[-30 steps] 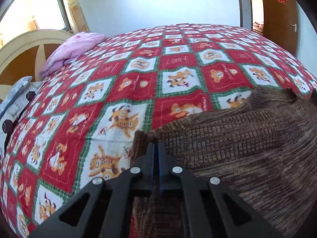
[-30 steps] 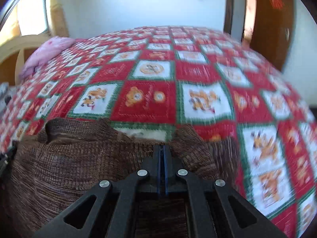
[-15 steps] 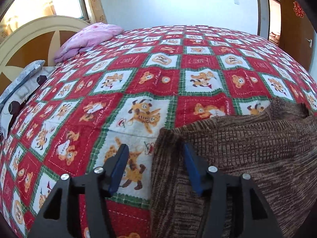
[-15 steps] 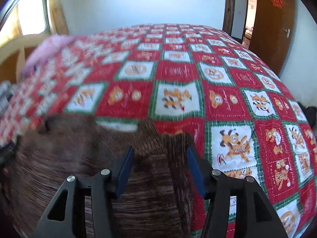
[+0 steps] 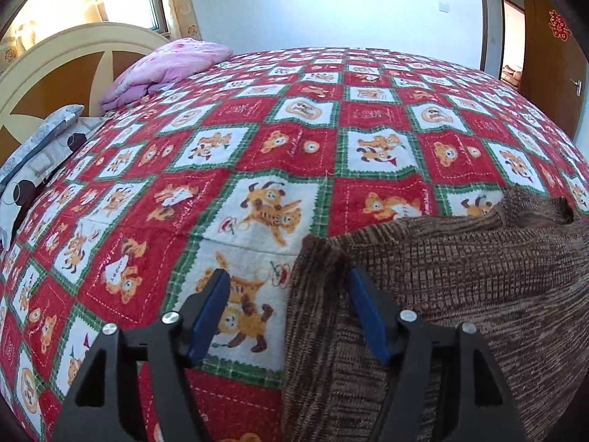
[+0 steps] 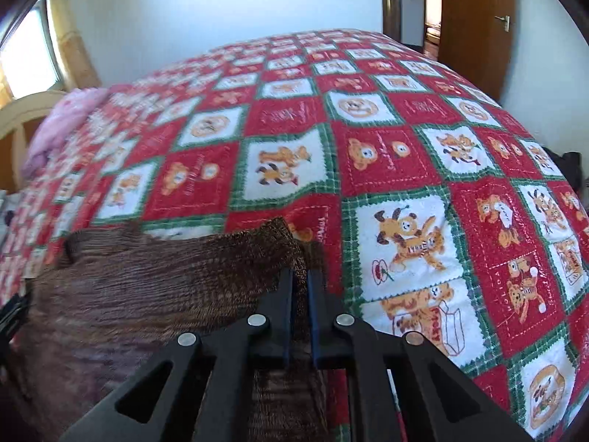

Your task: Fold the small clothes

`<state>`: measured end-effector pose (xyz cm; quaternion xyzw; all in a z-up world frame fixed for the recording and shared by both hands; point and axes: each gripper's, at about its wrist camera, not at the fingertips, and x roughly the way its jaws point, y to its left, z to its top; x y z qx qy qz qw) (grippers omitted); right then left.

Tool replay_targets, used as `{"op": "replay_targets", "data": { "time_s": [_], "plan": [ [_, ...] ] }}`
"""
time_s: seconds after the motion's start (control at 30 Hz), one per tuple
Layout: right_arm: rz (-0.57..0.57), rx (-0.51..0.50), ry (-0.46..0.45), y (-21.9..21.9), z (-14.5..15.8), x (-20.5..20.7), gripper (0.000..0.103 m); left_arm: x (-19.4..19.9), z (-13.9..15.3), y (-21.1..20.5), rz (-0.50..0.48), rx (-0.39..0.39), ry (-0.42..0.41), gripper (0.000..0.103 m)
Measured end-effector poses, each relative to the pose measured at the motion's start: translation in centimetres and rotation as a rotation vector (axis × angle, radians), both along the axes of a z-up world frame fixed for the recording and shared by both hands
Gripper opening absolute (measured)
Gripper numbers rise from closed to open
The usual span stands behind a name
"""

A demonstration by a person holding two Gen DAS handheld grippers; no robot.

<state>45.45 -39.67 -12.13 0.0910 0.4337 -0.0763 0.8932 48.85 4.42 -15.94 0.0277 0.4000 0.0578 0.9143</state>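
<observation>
One brown knitted garment (image 5: 460, 294), one red patchwork quilt (image 5: 294, 129), one pink pillow (image 5: 173, 62), two grippers (image 5: 287, 287).

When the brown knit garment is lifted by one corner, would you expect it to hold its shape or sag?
It would probably sag: the brown knit garment lies in soft folds on the patchwork quilt. Its loose ribbed knit looks stretchy and unlikely to slip; the right hand-held gripper pinches a bunched corner.
</observation>
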Motion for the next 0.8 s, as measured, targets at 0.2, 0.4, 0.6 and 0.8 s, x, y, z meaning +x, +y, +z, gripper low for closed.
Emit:
{"op": "replay_targets", "data": {
  "time_s": [0.2, 0.4, 0.6, 0.8],
  "plan": [
    [0.032, 0.152, -0.055, -1.9, 3.2, -7.1, 0.041, -2.2, 1.3, 2.2, -0.018, -0.166, 0.009, 0.078],
    [0.168, 0.101, 0.054, 0.8, 0.6, -14.1, 0.041, -9.6, 2.8, 1.7, -0.11, -0.147, -0.05, 0.086],
    [0.175, 0.114, 0.046, 1.4, -0.9, -16.1, 0.008, -14.5, 1.9, -1.3, -0.221, -0.096, 0.001, 0.086],
    [0.209, 0.041, 0.029, 3.1, 0.6, -17.9, 0.006, -15.9, 0.5, -2.7, -0.273, -0.068, 0.01, 0.034]
  ]
}}
